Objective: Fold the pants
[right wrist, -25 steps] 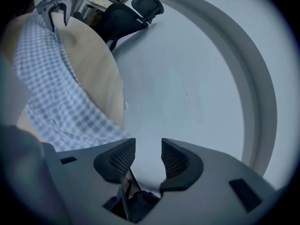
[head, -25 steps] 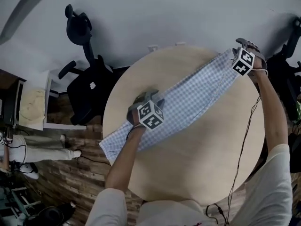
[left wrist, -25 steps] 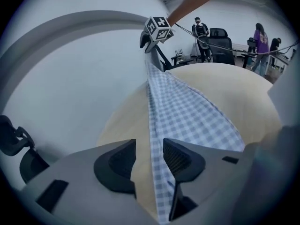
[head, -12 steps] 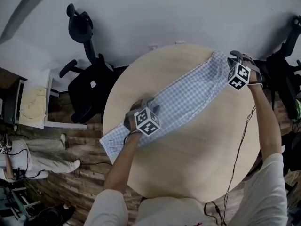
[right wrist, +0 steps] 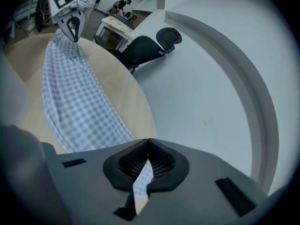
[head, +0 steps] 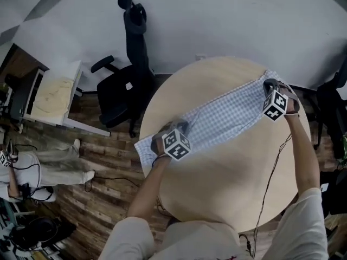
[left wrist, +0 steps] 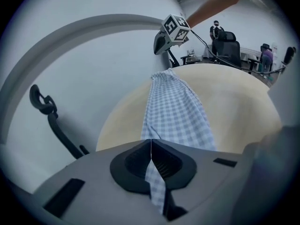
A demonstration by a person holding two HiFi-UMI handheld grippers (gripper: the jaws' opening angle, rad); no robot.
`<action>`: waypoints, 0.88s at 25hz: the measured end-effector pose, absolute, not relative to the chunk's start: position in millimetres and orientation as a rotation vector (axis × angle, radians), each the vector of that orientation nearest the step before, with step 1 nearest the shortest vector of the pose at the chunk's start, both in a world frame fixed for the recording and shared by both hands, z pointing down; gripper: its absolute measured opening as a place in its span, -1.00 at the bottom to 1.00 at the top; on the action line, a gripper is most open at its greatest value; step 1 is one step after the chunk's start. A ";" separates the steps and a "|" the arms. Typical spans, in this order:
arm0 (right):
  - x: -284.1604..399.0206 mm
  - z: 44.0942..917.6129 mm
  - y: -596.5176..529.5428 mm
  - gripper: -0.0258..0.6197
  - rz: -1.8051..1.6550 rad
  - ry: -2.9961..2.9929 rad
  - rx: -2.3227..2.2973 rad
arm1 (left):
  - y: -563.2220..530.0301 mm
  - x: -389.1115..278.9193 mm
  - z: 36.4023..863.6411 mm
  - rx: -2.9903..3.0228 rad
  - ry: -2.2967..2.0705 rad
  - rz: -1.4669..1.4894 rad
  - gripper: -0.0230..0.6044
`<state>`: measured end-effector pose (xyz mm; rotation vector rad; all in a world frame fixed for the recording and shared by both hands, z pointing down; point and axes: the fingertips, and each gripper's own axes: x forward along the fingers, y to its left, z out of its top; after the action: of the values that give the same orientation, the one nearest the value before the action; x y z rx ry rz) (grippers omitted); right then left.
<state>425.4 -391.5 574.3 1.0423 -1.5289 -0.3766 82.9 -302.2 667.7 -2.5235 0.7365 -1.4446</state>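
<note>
The blue-and-white checked pants (head: 222, 115) lie as one long strip across the round wooden table (head: 227, 177), from its left edge to its far right. My left gripper (head: 176, 128) sits near the strip's left end. Its jaws have just been closing and are shut on a pinch of the checked cloth (left wrist: 155, 184). My right gripper (head: 269, 84) is at the far right end. Its jaws have also just been closing, and checked fabric (right wrist: 140, 179) is pinched between them. Each gripper view shows the other gripper, right (left wrist: 162, 40) and left (right wrist: 72, 29), at the strip's far end.
A black office chair (head: 127, 88) stands just beyond the table's left rim. A desk with cream cloth (head: 54, 93) and a person (head: 49, 164) are further left on the wooden floor. A cable (head: 274, 167) hangs from my right arm over the table.
Both grippers have closed on the pants. The right one came in from beyond the far end onto the cloth. The left end of the strip now hangs less over the table edge.
</note>
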 end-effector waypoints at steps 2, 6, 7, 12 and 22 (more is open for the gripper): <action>382.8 583.6 -386.9 -0.83 -0.362 -1.576 1.023 | -287.1 48.3 677.5 -2.563 0.791 -1.467 -0.82; 292.3 614.5 -376.8 -0.83 -0.354 -1.660 0.925 | -260.3 -32.5 693.5 -2.631 0.977 -1.521 -0.82; 270.5 622.1 -372.8 -0.83 -0.347 -1.684 0.906 | -253.8 -51.1 697.6 -2.641 1.023 -1.535 -0.82; 163.1 662.9 -337.8 -0.83 -0.294 -1.808 0.804 | -228.9 -122.9 714.0 -2.718 1.284 -1.543 -0.81; 24.0 705.4 -250.8 -0.83 -0.197 -1.964 0.703 | -210.6 -184.4 720.0 -2.865 1.870 -1.285 -0.50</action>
<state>24.0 -250.8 705.4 0.7032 -1.9641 -0.1969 -184.4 -210.6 720.0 -2.8647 1.8704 -1.2853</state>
